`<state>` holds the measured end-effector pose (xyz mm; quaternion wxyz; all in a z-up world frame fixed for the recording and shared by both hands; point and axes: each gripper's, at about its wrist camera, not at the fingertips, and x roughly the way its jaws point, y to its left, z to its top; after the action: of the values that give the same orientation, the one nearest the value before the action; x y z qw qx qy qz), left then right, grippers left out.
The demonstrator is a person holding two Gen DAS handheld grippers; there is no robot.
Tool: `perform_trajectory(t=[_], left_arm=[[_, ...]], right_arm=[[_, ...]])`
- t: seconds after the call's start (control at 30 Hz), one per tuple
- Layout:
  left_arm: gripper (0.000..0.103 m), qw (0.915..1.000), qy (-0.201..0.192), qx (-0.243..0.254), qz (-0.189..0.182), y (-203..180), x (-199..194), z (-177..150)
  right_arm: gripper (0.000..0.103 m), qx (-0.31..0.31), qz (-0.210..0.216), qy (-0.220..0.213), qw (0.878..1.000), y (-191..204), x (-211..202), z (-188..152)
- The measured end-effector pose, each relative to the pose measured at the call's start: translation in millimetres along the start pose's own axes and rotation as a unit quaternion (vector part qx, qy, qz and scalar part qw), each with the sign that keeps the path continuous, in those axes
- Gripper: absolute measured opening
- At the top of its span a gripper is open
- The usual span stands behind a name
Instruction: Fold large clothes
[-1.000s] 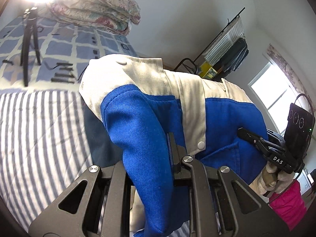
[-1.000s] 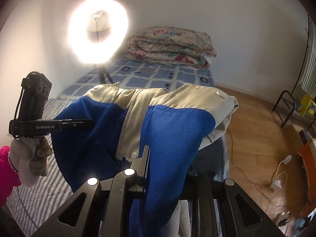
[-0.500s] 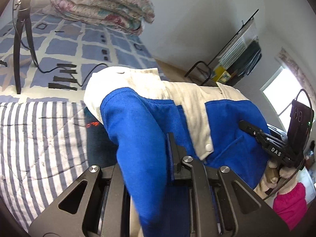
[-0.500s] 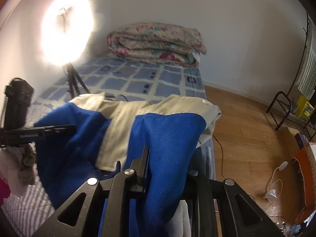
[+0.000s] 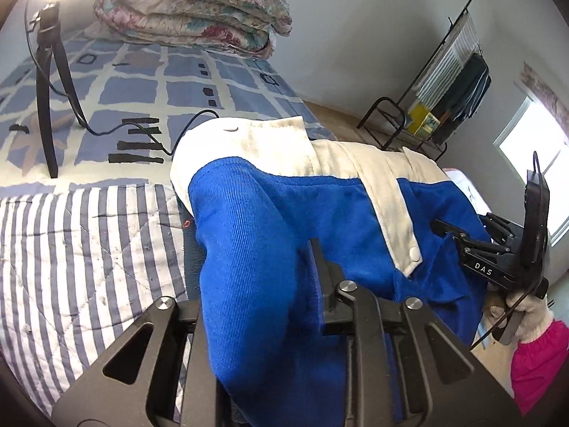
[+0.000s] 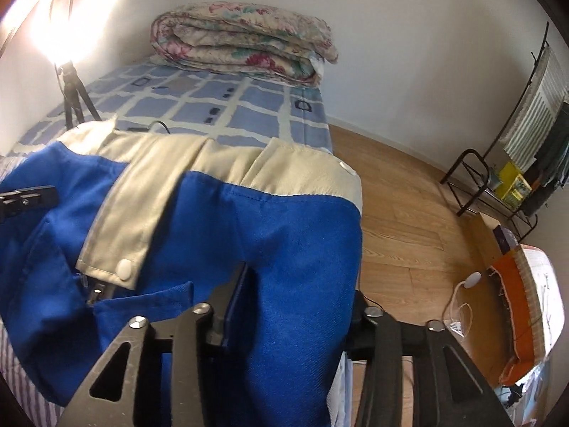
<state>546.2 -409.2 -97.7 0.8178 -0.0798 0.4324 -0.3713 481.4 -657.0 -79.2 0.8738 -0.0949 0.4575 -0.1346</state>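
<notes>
The bed (image 5: 89, 235) filled most of both views, spread with a blue-and-white striped quilt (image 5: 71, 249) near the cameras and a blue checked sheet (image 6: 227, 106) farther back. On it lay the blue and cream jacket (image 5: 270, 220), bunched in a mound across the bed's near part, its cream placket with white snaps running over the top and one side reaching the bed's edge by the wooden floor (image 6: 409, 206).

A folded floral quilt (image 6: 245, 46) sat at the head of the bed against the wall. A black tripod (image 5: 48, 82) stood on the checked sheet under a bright lamp, its cable trailing toward the jacket. A black metal rack (image 6: 498, 178) with hanging cloths stood by the far wall.

The left tool (image 5: 263, 284) had blue jacket cloth between its jaws, which were opening; the right tool (image 6: 298, 284) likewise had a thick fold of blue cloth between its jaws, which were opening and stood apart around it. Whether either still pinched the cloth could not be told. A gloved hand (image 5: 526, 309) with a pink sleeve (image 5: 540, 363) gripped the right tool's handle.
</notes>
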Motion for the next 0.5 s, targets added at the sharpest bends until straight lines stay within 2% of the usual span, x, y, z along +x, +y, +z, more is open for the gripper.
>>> perform_trajectory(t=[0.07,0.1,0.17,0.37,0.5], left_arm=[[0.034,0.9999,0.005,-0.005,0.009,1,1,-1],[0.042,0.9999,0.008,-0.009,0.011,2,2,-1],[0.050,0.9997,0.013,-0.012,0.019,5,1,-3],[0.050,0.9990,0.021,-0.003,0.039,4,-18,-3],[0.050,0.9985,0.017,0.001,0.051,-3,-39,-5]], right_arm=[[0.065,-0.002,-0.015,0.008,1.000,0,5,-2],[0.066,-0.003,-0.020,0.014,1.000,1,9,-3],[0.068,-0.001,-0.023,0.020,1.000,0,13,-7],[0.073,0.018,-0.028,0.014,0.999,-9,-2,-11],[0.076,0.027,-0.038,-0.001,0.999,-14,-29,-13]])
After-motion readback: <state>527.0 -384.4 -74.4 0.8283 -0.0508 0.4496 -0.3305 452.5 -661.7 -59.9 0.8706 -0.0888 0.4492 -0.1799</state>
